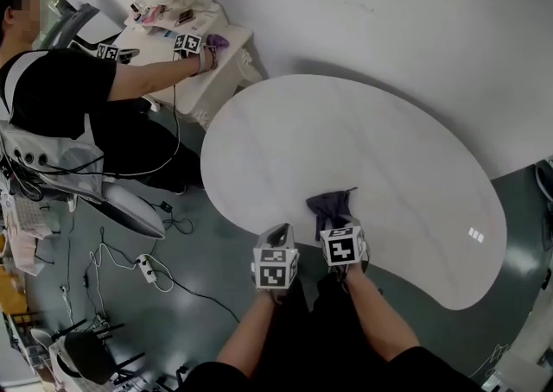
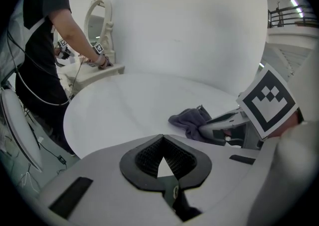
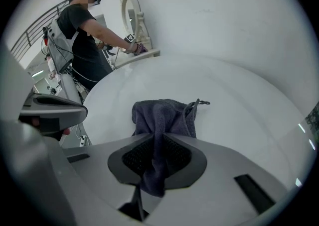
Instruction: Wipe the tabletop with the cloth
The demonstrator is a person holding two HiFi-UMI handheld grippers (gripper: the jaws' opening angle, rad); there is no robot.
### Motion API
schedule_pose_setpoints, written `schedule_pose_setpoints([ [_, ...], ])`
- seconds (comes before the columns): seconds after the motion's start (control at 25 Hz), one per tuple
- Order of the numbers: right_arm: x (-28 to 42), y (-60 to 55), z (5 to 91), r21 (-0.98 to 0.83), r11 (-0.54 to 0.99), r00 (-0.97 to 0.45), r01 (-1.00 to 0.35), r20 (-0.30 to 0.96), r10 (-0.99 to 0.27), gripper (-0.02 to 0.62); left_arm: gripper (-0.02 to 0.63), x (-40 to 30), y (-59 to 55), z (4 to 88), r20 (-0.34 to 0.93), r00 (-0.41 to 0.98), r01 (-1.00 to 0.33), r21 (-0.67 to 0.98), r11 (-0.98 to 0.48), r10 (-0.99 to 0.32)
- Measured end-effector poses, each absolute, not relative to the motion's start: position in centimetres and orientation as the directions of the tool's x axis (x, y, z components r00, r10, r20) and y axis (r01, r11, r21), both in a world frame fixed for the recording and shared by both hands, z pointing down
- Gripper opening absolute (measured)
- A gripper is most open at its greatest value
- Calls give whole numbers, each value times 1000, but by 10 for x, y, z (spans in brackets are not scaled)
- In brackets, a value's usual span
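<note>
A dark grey cloth (image 1: 329, 205) lies bunched on the white kidney-shaped tabletop (image 1: 363, 131) near its front edge. My right gripper (image 1: 337, 219) is shut on the cloth's near end. In the right gripper view a fold of the cloth (image 3: 164, 113) runs back between the closed jaws of the right gripper (image 3: 160, 138), and the rest spreads on the tabletop (image 3: 239, 100). My left gripper (image 1: 278, 233) hovers at the table's front edge, left of the cloth. The left gripper (image 2: 162, 140) has its tips together with nothing between them. From there the cloth (image 2: 191, 119) shows to the right.
Another person (image 1: 60, 88) stands at the far left, working with grippers on a white vanity dresser (image 1: 203, 62) with a mirror, close to the table's left end. Cables and a power strip (image 1: 145, 268) lie on the dark floor. A white wall backs the table.
</note>
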State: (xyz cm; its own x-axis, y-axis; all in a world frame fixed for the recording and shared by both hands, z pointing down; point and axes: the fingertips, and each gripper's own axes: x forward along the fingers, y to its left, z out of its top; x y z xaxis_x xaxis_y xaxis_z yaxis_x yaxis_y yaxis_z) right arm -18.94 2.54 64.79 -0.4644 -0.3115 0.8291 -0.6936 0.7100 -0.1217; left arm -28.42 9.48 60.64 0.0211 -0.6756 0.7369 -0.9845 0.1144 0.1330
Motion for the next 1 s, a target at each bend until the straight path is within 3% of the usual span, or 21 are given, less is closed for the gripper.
schedule_pose_setpoints([
  [1.0,-272,42,648,-116,774,-495,-622,825,-274,40,3,-349,136,602,727,-78,-961,126,245,-682],
])
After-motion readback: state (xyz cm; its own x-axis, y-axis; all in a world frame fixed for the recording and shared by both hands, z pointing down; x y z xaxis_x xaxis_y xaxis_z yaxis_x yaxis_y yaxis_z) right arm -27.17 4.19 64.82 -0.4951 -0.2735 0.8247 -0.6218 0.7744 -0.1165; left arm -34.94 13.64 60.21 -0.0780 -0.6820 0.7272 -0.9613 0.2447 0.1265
